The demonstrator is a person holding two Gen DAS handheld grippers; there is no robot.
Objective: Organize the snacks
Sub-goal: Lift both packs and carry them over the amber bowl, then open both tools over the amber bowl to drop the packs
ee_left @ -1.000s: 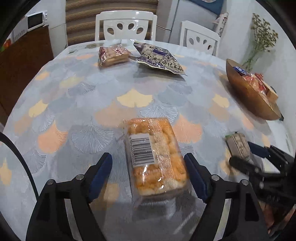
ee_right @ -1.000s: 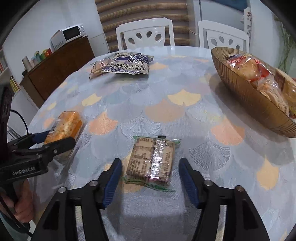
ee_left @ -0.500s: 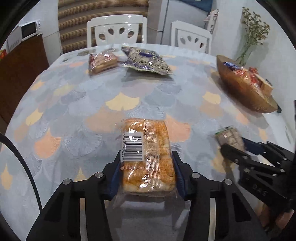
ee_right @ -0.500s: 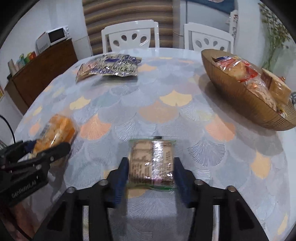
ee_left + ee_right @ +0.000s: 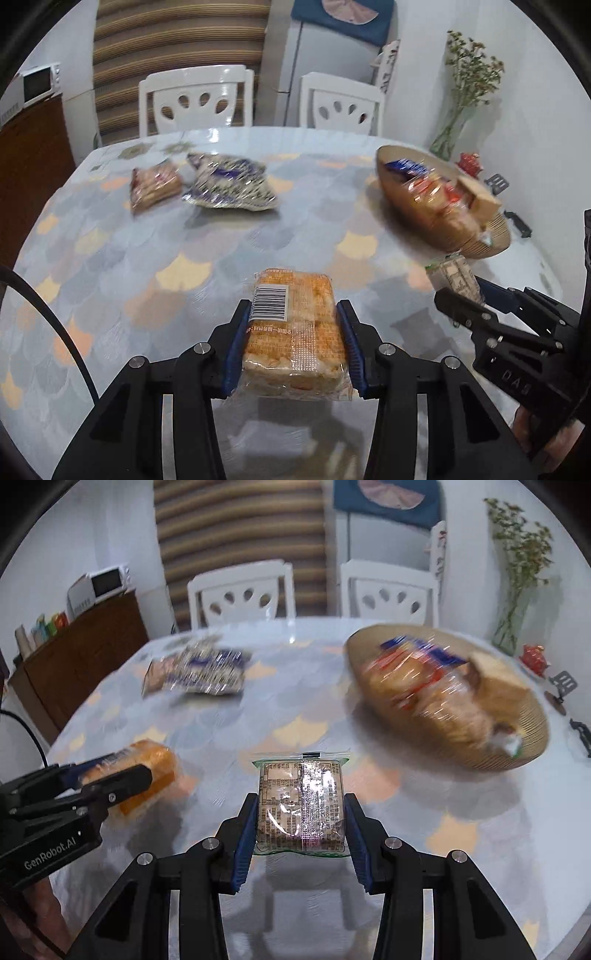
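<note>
Above the table [image 5: 258, 229], both jaws grip packets clear of the basket rim [image 5: 532, 698].

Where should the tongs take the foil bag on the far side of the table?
The foil bag lies flat and looks too wide to span, so pinch an edge, probably the near right corner. The crinkled near edge seems to lift slightly off the table, judging by the shadow under it. Come in low from the near right, because a small pack crowds the bag's left side.
</note>
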